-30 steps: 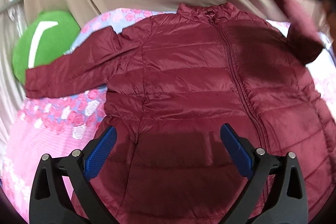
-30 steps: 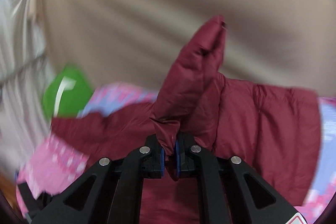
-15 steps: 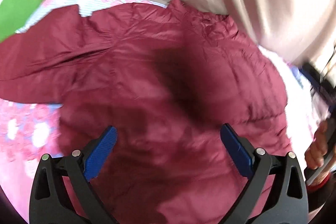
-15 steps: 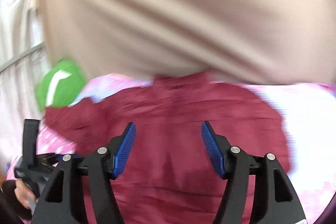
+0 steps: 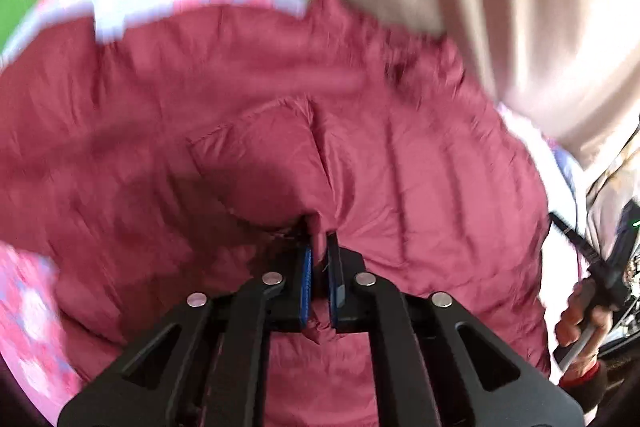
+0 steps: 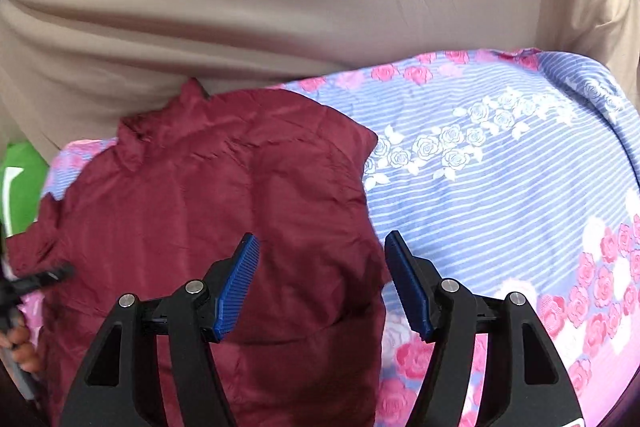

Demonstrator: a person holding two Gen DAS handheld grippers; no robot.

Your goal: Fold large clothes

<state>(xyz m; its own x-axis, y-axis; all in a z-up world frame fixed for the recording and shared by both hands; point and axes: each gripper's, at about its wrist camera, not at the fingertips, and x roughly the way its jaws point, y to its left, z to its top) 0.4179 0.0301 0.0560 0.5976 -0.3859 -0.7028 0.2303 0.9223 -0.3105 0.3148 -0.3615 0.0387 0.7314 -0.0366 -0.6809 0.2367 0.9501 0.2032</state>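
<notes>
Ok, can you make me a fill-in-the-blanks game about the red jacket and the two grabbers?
1. The left gripper is ____ on a pinch of the maroon puffer jacket.
2. The right gripper has its blue pads ____ and holds nothing.
3. The jacket lies on a bedsheet printed with ____.
4. Left of the jacket's collar peeks a ____ cushion.

Missing words: shut; open; roses; green

Left gripper (image 5: 320, 259) pinching maroon jacket (image 5: 420, 167).
</notes>
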